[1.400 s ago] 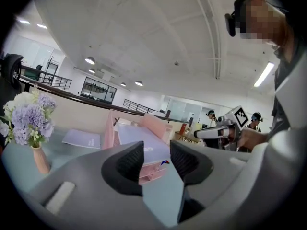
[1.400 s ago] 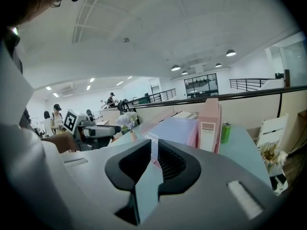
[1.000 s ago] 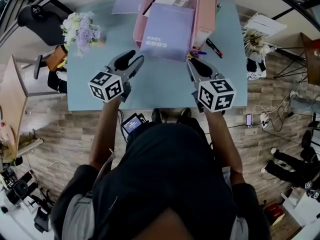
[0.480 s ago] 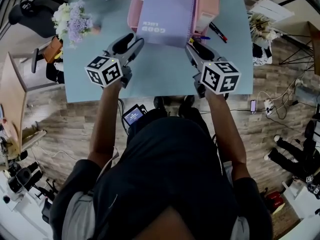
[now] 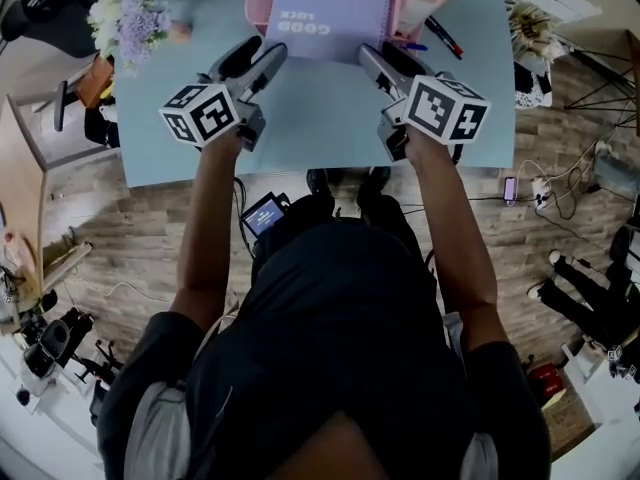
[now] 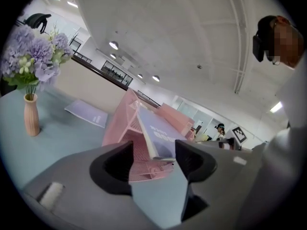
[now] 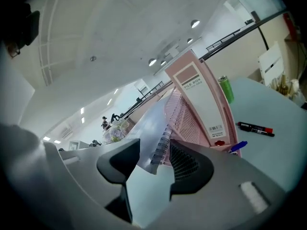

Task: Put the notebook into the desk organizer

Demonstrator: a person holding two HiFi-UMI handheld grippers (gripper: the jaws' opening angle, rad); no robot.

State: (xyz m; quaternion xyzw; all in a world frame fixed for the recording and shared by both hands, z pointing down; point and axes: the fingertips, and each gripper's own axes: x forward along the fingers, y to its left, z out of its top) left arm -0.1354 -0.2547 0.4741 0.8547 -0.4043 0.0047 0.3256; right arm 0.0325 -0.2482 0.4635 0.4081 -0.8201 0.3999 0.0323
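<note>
- A pale blue table [image 5: 320,138] is seen beneath both grippers.
- A pink mesh organizer [image 5: 258,3] is stood at its far edge.
- The lilac spiral notebook [image 5: 335,8] is leaned inside the organizer, its lower edge toward the grippers.
- The left gripper [image 6: 153,148] is held spread, its jaws just opened wider. The notebook's corner is seen in the gap, seemingly untouched.
- The right gripper [image 7: 154,150] is likewise spread, its jaws just opened. The spiral edge is framed between them, unpinched.
- A vase of flowers [image 5: 125,18] is set at the table's left.
- Pens [image 5: 443,36] are laid right of the organizer.
</note>
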